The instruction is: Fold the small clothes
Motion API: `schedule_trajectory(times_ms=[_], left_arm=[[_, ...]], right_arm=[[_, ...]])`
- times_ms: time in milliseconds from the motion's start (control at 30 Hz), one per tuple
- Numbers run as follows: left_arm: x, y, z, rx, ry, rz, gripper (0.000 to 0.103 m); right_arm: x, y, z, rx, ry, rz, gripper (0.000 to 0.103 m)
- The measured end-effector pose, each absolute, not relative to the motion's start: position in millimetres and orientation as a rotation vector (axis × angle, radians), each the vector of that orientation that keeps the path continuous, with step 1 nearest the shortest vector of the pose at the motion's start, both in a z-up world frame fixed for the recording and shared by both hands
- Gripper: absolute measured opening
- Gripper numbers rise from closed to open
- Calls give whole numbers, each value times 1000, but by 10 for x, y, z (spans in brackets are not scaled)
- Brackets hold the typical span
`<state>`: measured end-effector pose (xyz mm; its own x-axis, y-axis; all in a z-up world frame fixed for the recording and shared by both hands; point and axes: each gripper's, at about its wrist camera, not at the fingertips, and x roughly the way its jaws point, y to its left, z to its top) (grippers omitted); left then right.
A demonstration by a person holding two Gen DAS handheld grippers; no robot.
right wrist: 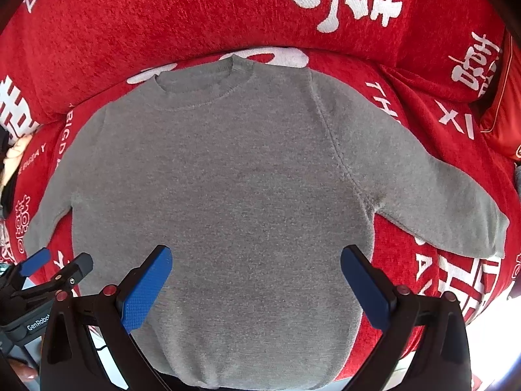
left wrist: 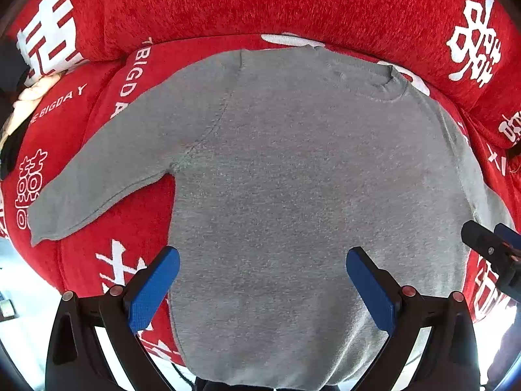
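Note:
A small grey knitted sweater (left wrist: 276, 179) lies flat and spread out on a red sofa seat, neck away from me, both sleeves out to the sides. It also shows in the right wrist view (right wrist: 228, 179). My left gripper (left wrist: 262, 257) is open and empty, hovering above the sweater's lower left part. My right gripper (right wrist: 255, 255) is open and empty above the lower right part. The right gripper shows at the edge of the left wrist view (left wrist: 488, 244); the left gripper shows in the right wrist view (right wrist: 55, 264).
The red sofa cover (left wrist: 293, 3) has white characters and lettering. Its backrest (right wrist: 162, 16) rises behind the sweater. A red cushion (right wrist: 501, 104) lies at the far right. Some pale and dark items (left wrist: 19, 114) sit at the far left.

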<state>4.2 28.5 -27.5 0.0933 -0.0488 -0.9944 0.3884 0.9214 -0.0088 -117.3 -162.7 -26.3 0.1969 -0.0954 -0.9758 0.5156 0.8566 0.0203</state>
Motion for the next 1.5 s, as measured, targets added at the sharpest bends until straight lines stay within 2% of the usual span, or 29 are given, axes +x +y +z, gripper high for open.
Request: schedule_trajectory(times_ms=[567,933,1233,1500], left_arm=[[117,348,-242,225,1445,-341,102],[252,691,-231,118,1443,-327,102],[545,1804,-429,-176,1444,-176,102],[766,3124,-742,-391,1350,14,102]], right_arm=[[-1174,-1555,-279,369,1329,-448,103],[-970,-1374,-210,363,1320,-395,103],[-716,-994,-398,623,1252,-173,103],[-397,-275,-668,555,1327,-21,103]])
